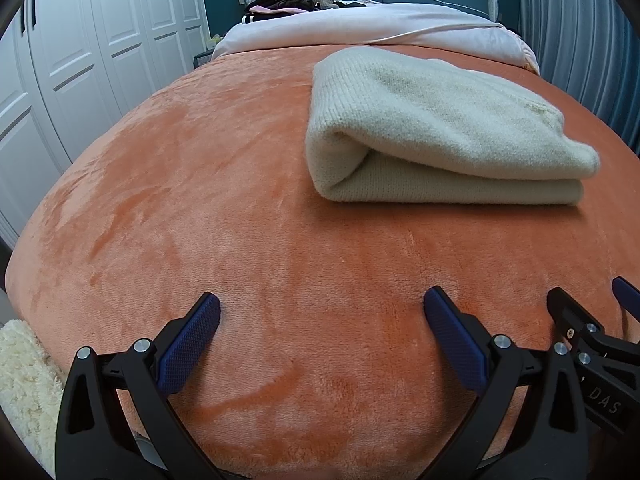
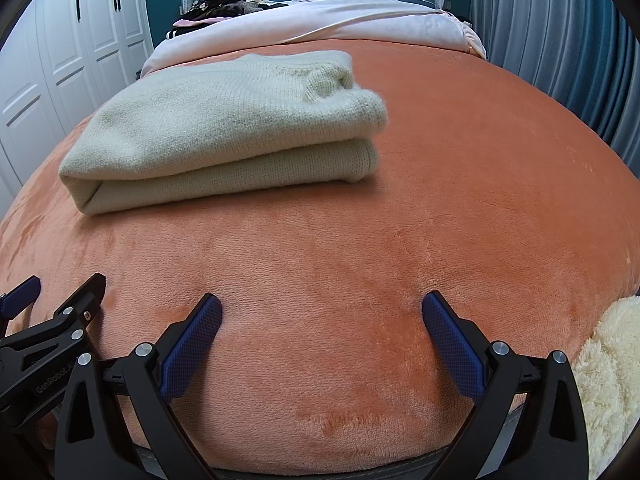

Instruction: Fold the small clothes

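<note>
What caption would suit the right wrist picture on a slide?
Open right hand-held gripper hovers over an orange blanket, facing a folded cream sweater.

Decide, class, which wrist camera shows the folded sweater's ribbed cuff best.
The right wrist view: the cream sweater shows its ribbed cuff bunched on top. The left wrist view shows the same sweater mainly by its rounded fold, the cuff barely visible.
</note>
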`<state>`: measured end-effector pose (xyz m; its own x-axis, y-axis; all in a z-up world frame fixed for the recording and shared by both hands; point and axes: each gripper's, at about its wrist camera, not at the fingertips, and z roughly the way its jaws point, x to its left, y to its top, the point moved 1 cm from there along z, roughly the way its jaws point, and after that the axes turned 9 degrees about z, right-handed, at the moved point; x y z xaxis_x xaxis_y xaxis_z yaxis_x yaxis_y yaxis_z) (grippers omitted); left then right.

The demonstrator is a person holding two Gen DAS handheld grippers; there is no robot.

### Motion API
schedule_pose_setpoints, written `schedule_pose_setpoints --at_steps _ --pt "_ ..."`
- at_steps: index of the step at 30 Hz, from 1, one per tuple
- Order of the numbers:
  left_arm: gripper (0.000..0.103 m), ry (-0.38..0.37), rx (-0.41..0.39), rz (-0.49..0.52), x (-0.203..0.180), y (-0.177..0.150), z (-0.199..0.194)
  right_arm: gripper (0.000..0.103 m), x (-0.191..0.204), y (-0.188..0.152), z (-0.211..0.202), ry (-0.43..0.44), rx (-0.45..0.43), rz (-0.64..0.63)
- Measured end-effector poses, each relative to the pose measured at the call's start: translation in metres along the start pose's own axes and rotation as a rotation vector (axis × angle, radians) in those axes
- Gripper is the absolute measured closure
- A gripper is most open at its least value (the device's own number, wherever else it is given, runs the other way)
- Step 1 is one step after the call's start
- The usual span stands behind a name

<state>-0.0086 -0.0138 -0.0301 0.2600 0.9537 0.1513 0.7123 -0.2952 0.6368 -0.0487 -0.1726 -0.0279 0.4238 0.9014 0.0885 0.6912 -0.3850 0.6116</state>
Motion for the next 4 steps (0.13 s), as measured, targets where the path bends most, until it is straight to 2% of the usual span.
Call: schedule_pose_setpoints --at_steps 4 --pt "0.005 0.003 -0.001 0.001 -0.0012 -0.0004 -0.0005 0.005 -0.0002 0.0000 0.0001 0.000 0.000 0.000"
